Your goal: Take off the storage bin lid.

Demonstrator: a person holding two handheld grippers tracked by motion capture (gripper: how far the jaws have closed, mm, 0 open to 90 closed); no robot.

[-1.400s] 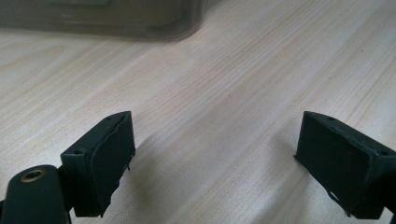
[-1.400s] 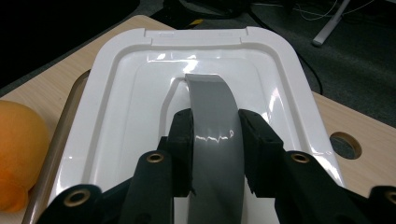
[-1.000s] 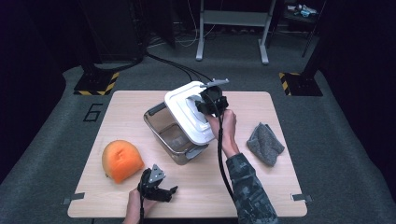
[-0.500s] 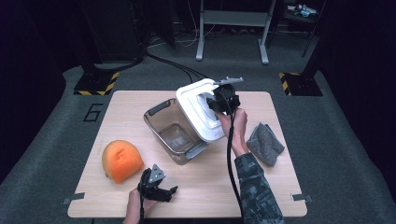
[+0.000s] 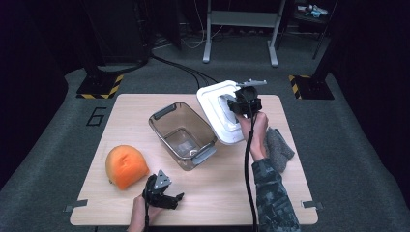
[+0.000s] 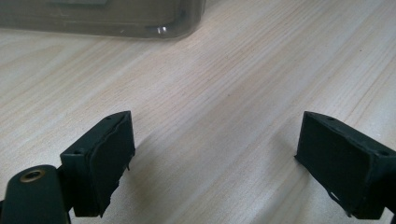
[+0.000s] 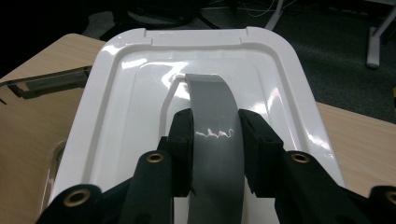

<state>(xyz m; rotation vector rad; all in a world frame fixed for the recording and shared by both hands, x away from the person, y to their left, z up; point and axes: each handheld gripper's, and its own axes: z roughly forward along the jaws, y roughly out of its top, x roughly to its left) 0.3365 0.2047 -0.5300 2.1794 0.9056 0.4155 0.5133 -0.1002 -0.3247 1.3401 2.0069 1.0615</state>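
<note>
Jaws of the right gripper (image 7: 215, 140) clamp the grey arched handle (image 7: 214, 116) of the white plastic lid (image 5: 220, 113).
Lid hangs tilted beside the clear rectangular plastic bin (image 5: 183, 135), which stands open on the wooden table (image 5: 232, 183); step in hand looks like lid removal. Next: set it flat, clear of the grey cloth (image 5: 279, 149). Left gripper (image 6: 219, 163) rests gaping over bare wood.

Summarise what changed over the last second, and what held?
The right gripper, shut on the white lid's grey handle, carried the lid rightward off the clear bin, which it partly covered a second ago; the bin now stands open. No new grasp or release. The left gripper stayed open near the table's front edge; the orange piece, bin and grey cloth kept their places.
</note>
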